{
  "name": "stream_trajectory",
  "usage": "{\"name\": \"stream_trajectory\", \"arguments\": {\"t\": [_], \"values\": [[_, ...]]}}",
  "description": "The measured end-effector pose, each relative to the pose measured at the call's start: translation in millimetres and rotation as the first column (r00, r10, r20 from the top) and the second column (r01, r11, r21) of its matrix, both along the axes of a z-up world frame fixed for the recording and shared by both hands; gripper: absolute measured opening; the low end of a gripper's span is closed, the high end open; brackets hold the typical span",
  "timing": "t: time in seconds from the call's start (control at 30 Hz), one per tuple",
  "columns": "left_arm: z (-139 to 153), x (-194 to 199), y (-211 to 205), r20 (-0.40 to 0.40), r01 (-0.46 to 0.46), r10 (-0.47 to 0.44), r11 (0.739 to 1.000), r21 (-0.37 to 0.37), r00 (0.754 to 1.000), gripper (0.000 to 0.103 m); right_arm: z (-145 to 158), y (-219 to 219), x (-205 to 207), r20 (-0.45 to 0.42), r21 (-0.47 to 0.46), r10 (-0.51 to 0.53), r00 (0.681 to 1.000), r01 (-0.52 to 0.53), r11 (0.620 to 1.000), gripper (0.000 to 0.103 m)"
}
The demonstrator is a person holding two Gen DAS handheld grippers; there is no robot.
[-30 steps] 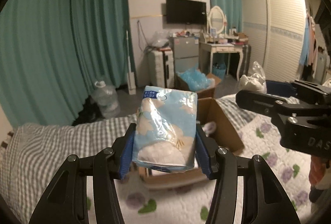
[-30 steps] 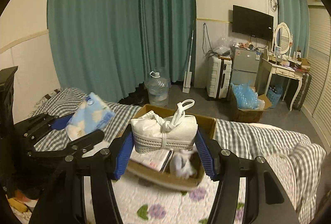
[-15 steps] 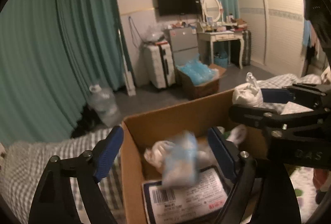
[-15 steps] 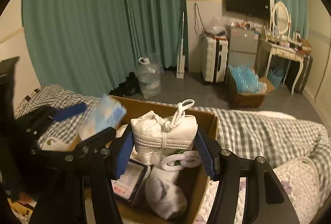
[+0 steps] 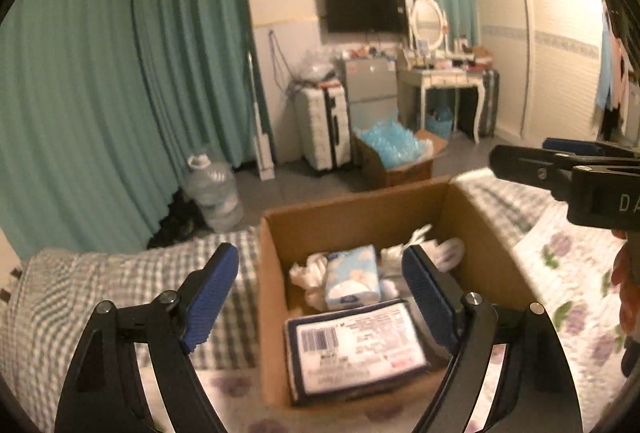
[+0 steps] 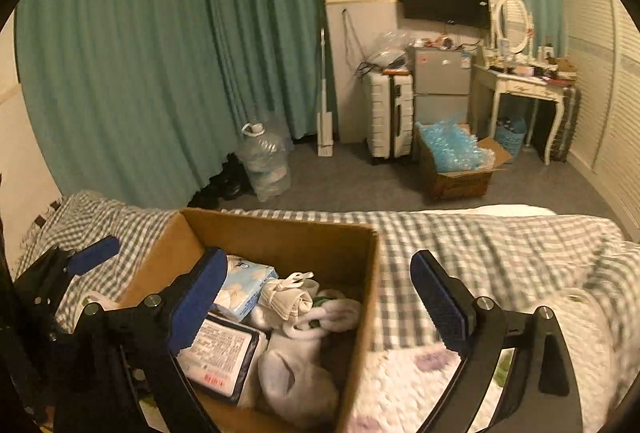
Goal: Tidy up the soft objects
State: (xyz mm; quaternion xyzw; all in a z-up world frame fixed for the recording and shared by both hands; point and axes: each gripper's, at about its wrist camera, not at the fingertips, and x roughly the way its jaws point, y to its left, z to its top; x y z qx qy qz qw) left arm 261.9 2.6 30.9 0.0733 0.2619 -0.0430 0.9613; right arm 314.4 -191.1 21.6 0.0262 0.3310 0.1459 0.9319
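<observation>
An open cardboard box stands on the bed. Inside lie a blue-and-white tissue pack, a knotted white cloth bundle, white socks and a dark flat labelled packet. My left gripper is open and empty above the box's near side. My right gripper is open and empty above the box's right wall; it also shows at the right of the left wrist view.
The bed has a grey checked blanket and a flowered quilt. Beyond it on the floor stand a water jug, a white suitcase, a box of blue plastic and a dressing table.
Both grippers opened. The tissue pack dropped from my left gripper into the box, and the knotted cloth bundle dropped from my right gripper into the box.
</observation>
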Motion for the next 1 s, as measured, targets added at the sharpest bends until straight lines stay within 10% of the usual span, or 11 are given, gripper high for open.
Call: {"name": "stream_trajectory", "arguments": {"t": [0.47, 0.73, 1.0], "values": [[172.3, -181.5, 23.6, 0.384, -0.016, 0.04, 0.998, -0.065, 0.922, 0.098, 194.9, -18.1, -179.2, 0.335, -0.042, -0.025, 0.942, 0.042, 0.998, 0.102], [169.7, -237.1, 29.5, 0.46, -0.007, 0.043, 0.997, -0.079, 0.887, 0.101, 217.8, -12.4, -270.8, 0.468, -0.073, 0.015, 0.884, 0.022, 0.997, 0.103], [117.0, -239.8, 29.4, 0.456, -0.035, 0.079, 0.994, -0.105, 0.886, 0.101, 170.2, -6.2, -291.3, 0.483, -0.05, 0.023, 0.875, 0.001, 0.999, 0.103]]}}
